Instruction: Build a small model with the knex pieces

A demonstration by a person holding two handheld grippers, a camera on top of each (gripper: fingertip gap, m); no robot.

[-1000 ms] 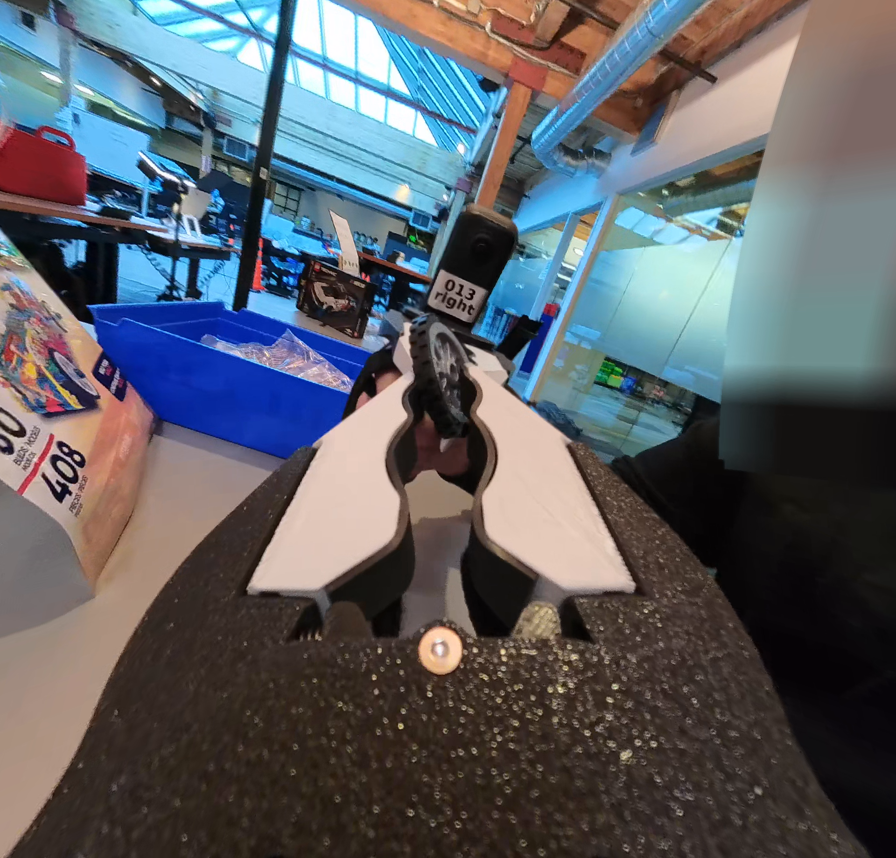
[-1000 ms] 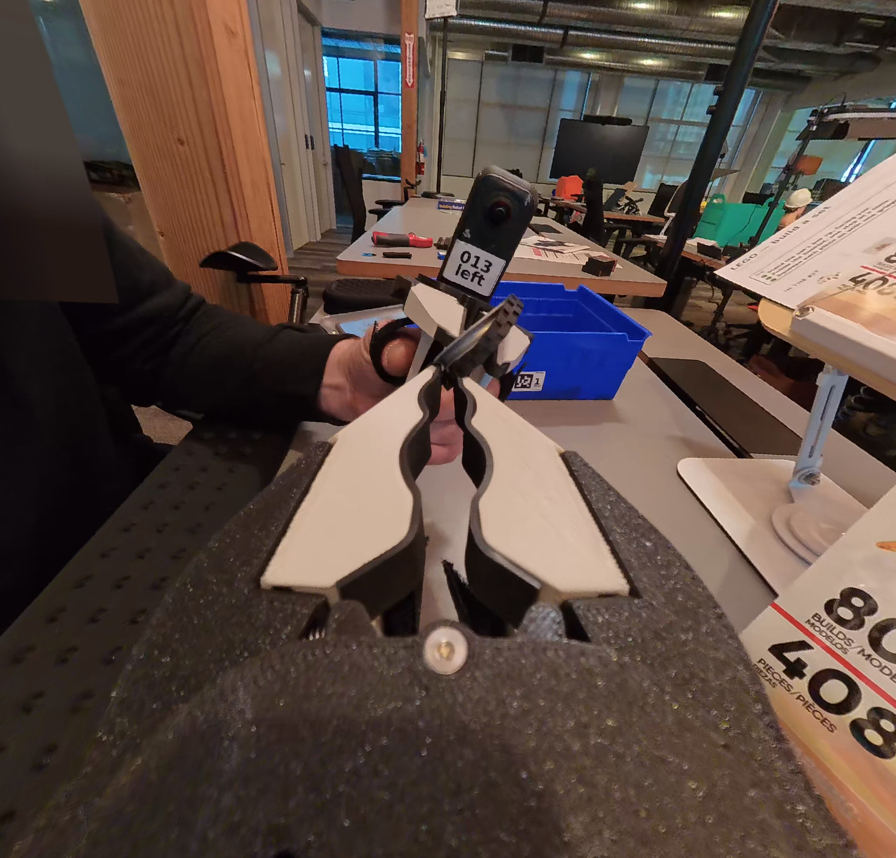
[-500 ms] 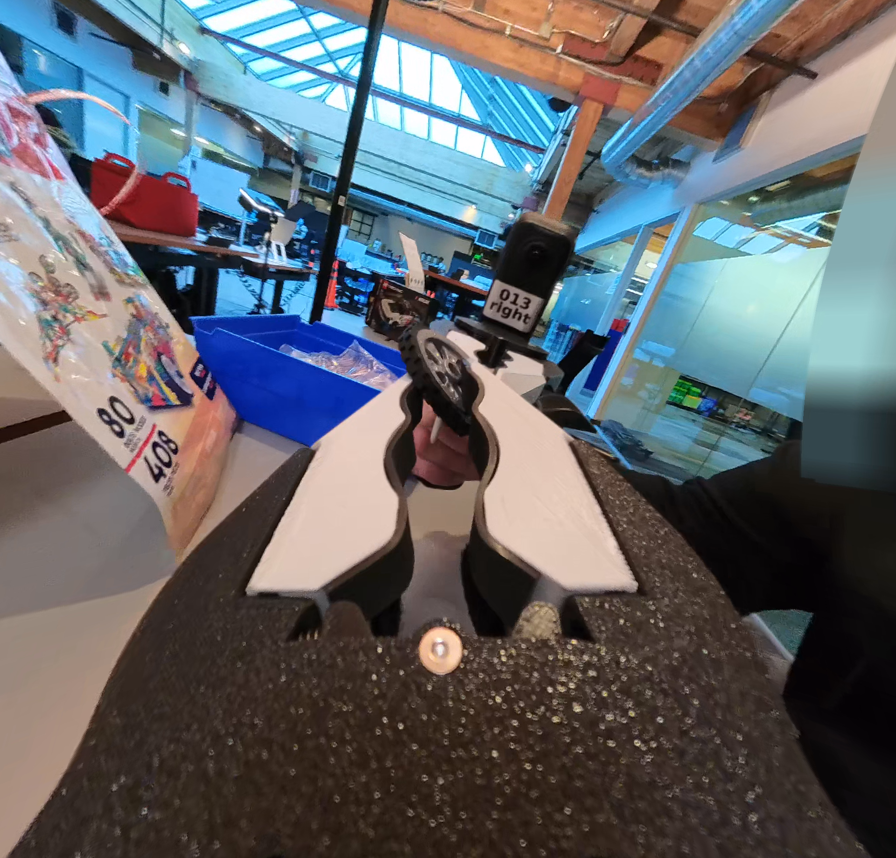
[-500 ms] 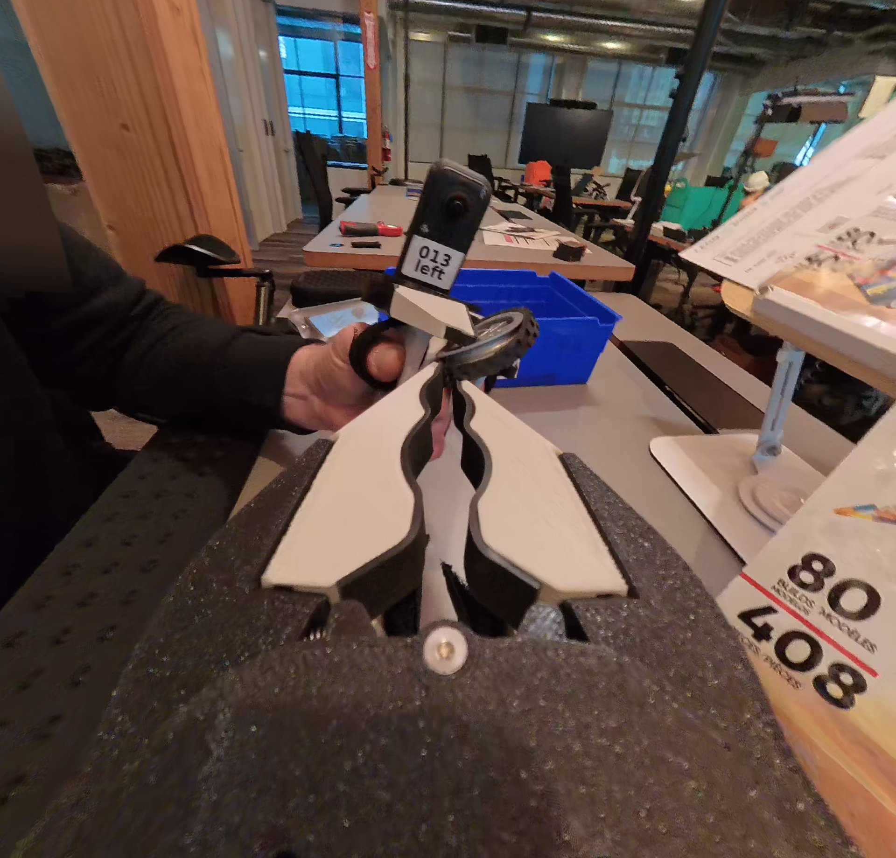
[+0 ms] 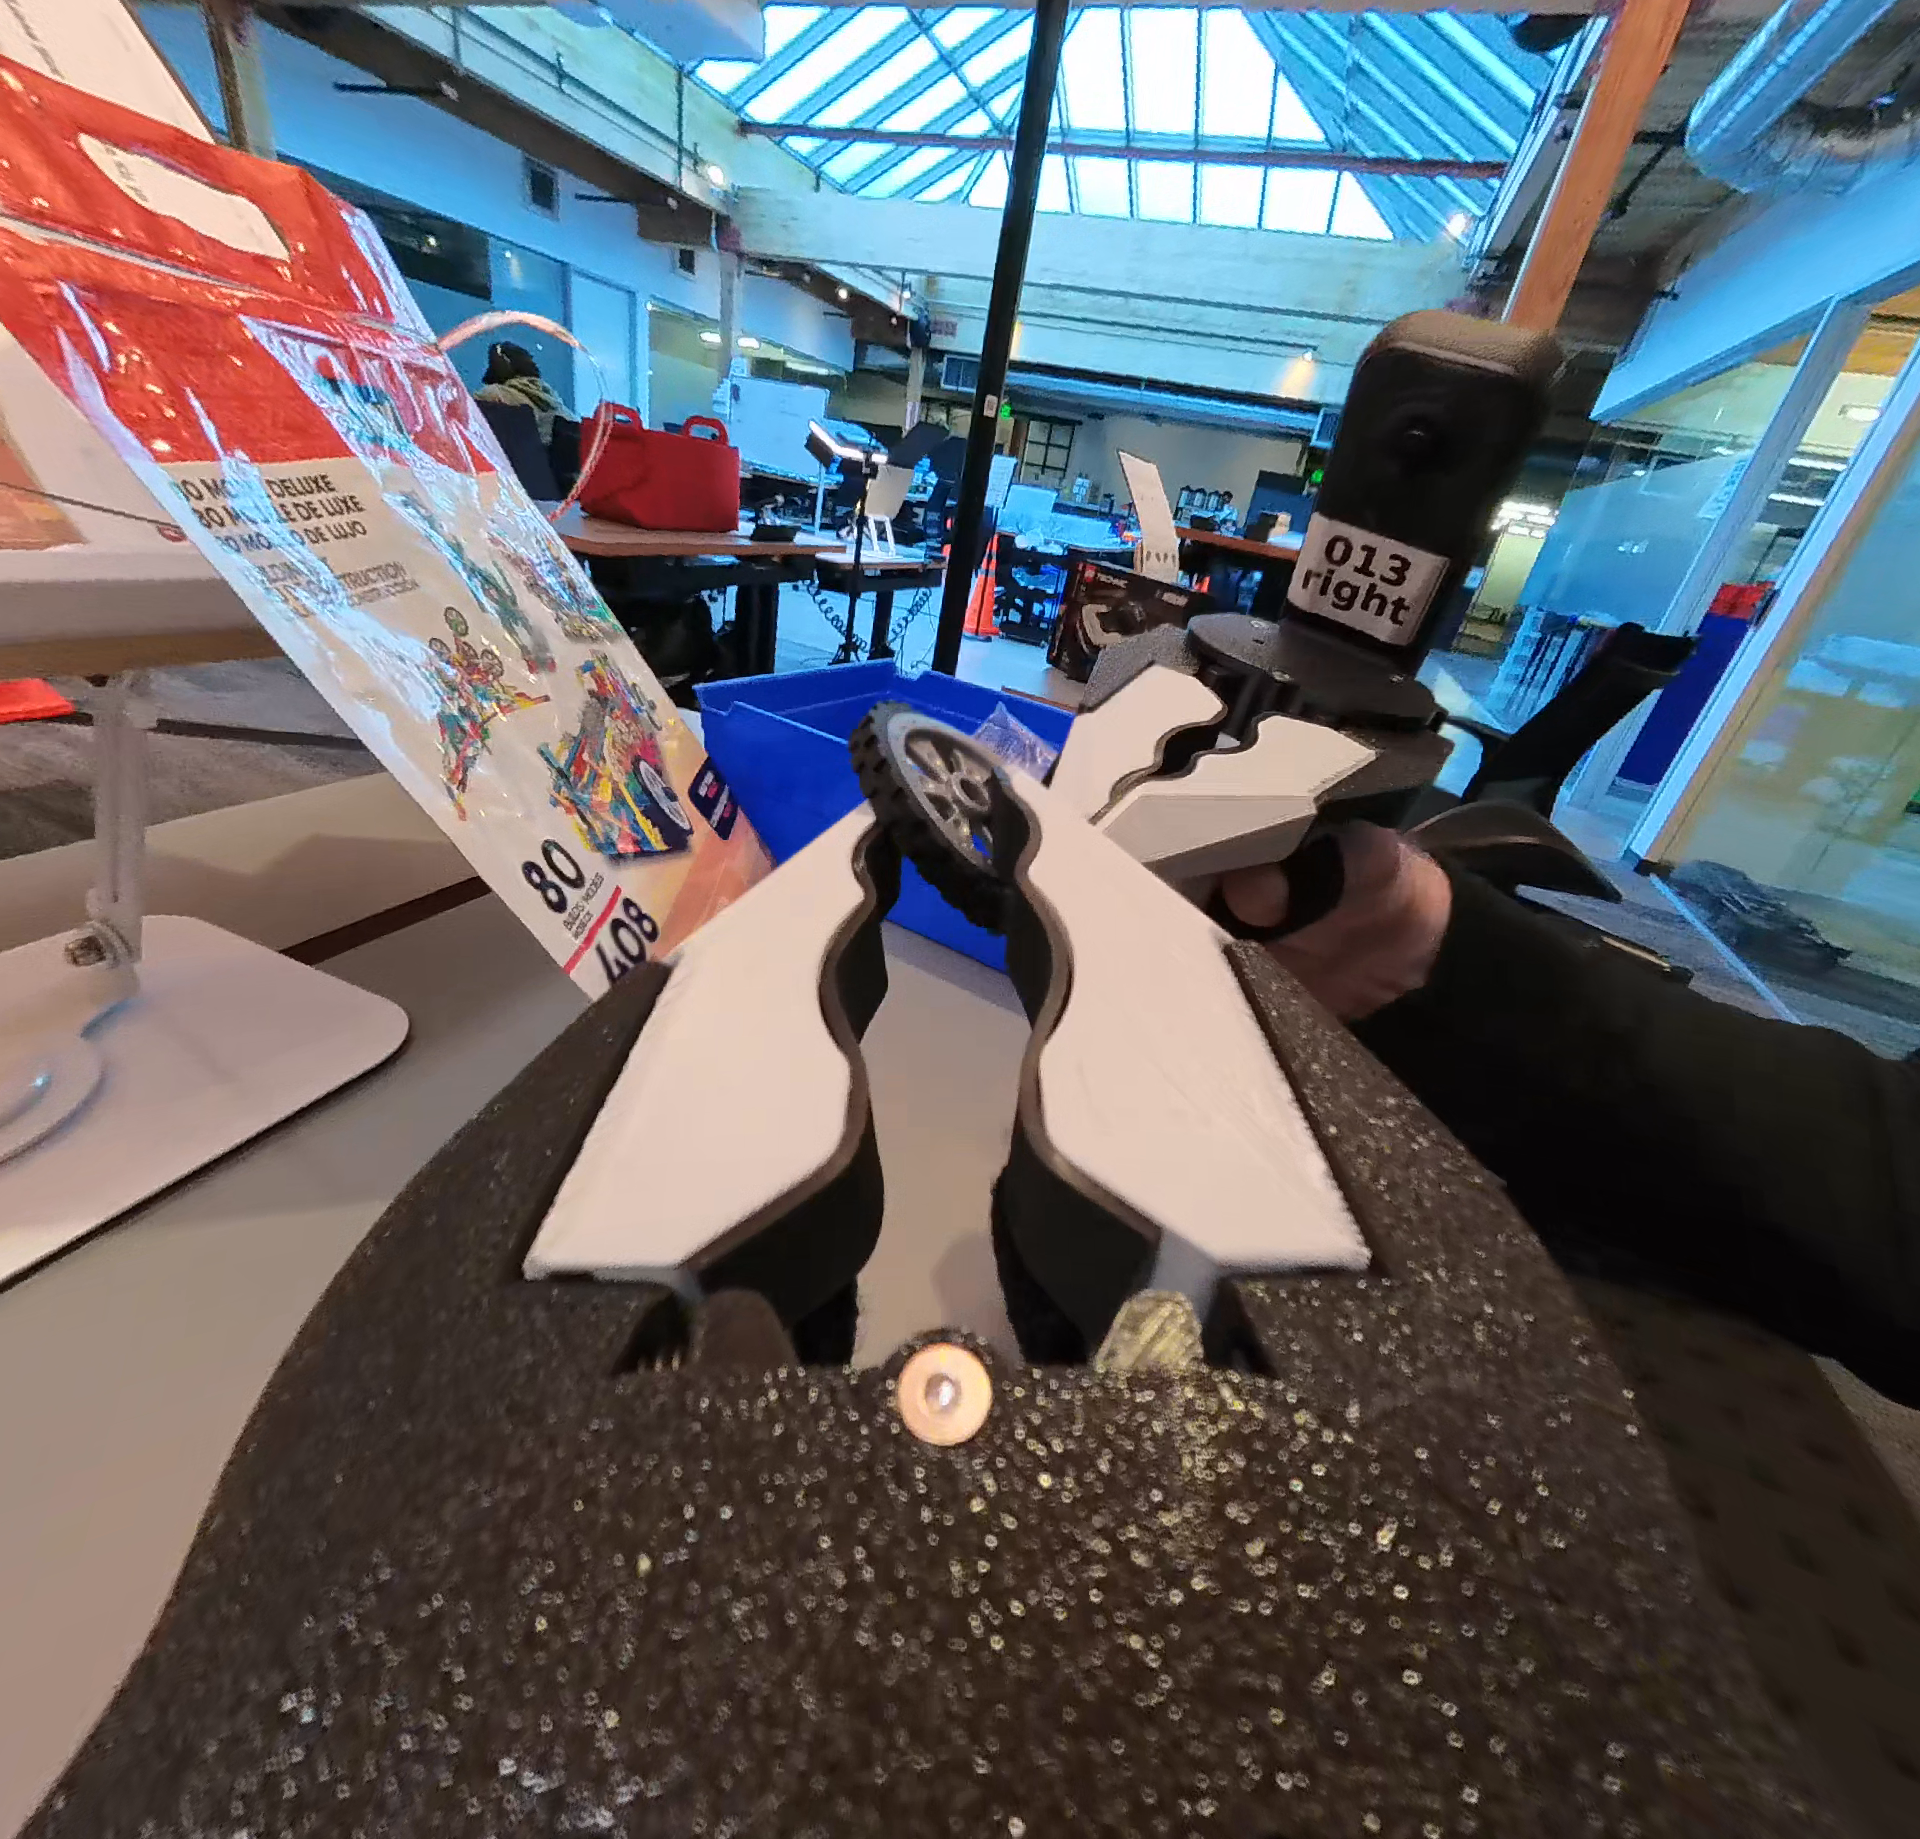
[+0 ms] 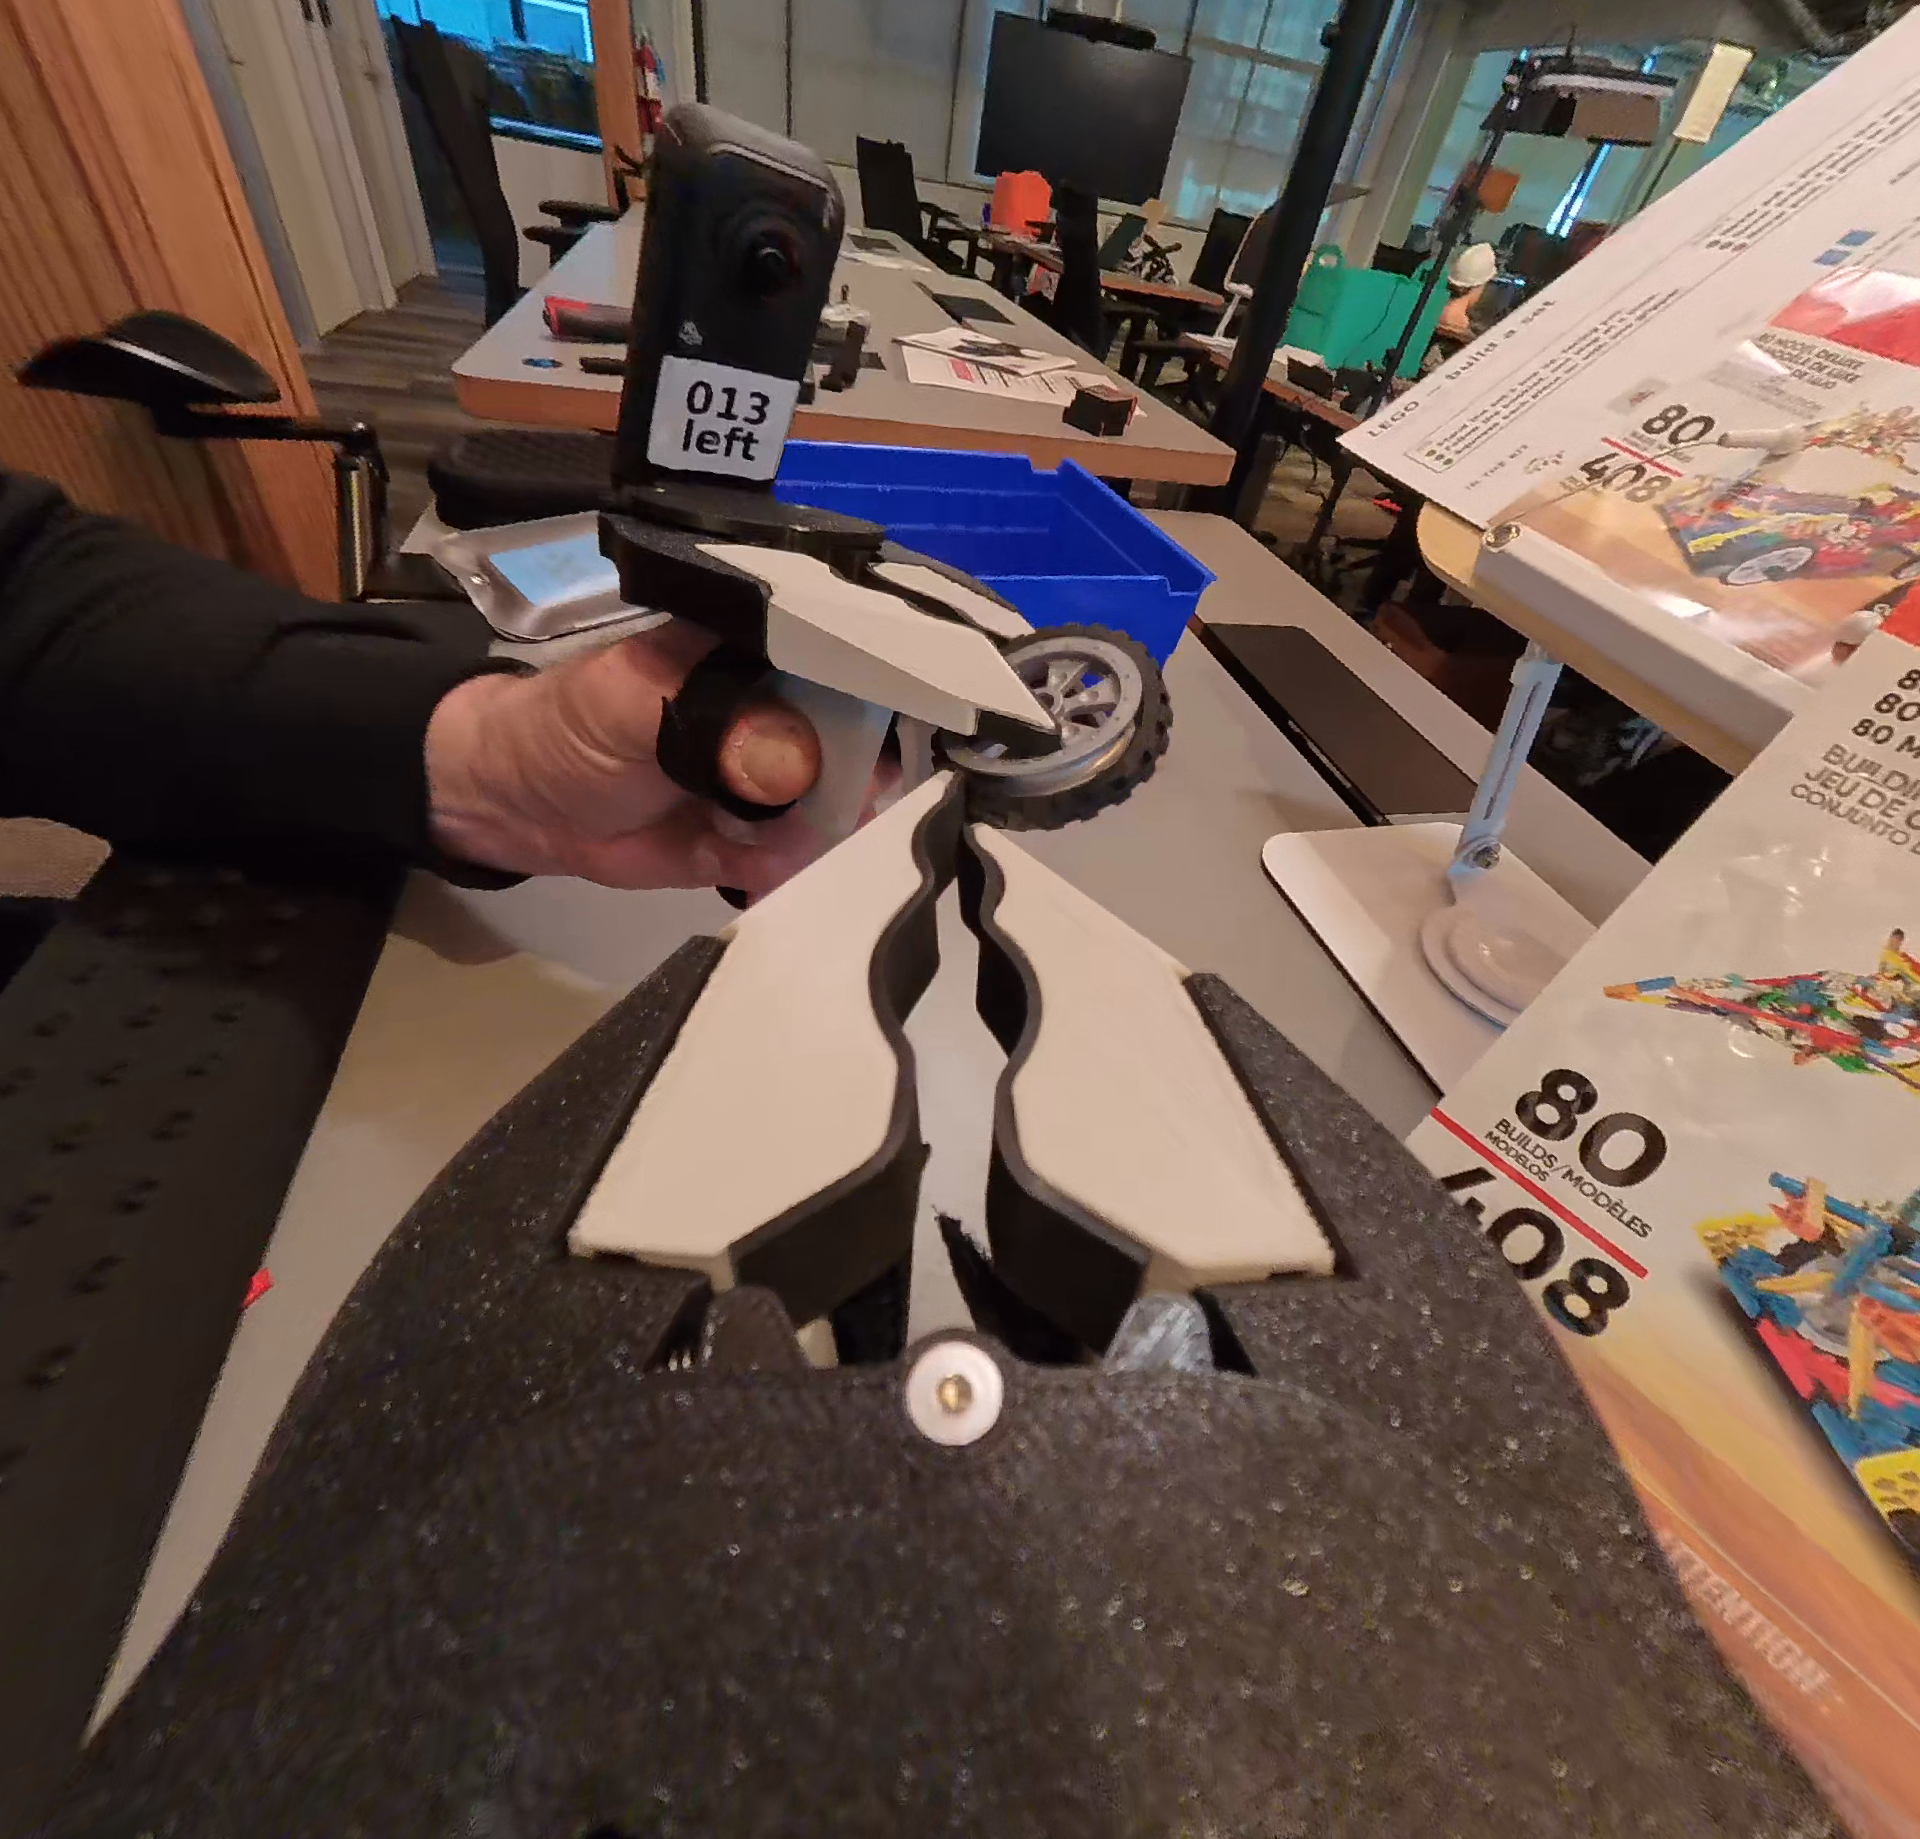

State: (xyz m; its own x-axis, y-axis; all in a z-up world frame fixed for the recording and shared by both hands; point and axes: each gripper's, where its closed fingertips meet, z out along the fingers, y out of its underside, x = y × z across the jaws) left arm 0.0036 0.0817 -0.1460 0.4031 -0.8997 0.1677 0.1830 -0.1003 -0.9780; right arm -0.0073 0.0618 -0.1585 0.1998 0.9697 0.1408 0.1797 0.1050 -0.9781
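Note:
My left gripper [image 5: 943,828] is shut on a small black toy wheel [image 5: 935,787] with a silver rim and holds it above the grey table [image 5: 156,1374]. In the right wrist view the left gripper [image 6: 1039,724] holds the wheel [image 6: 1086,698] lying nearly flat. My right gripper [image 6: 951,797] is shut, with its tips just under the wheel's tyre; nothing shows between its fingers. In the left wrist view the right gripper [image 5: 1075,802] sits just right of the wheel, held by a hand in a black sleeve.
A blue bin [image 5: 810,740] with clear bags stands behind the wheel. A printed toy-set pack [image 5: 468,594] leans at the left. A white stand [image 6: 1371,896] carries a tilted instruction sheet [image 6: 1714,335]. A black perforated mat [image 6: 156,1062] lies along the table's near side. My two grippers' fingertips are within a few centimetres of each other.
The left gripper has swung left with the wheel, which now lies flatter. The right gripper now sits beside and under the wheel instead of straight behind it.

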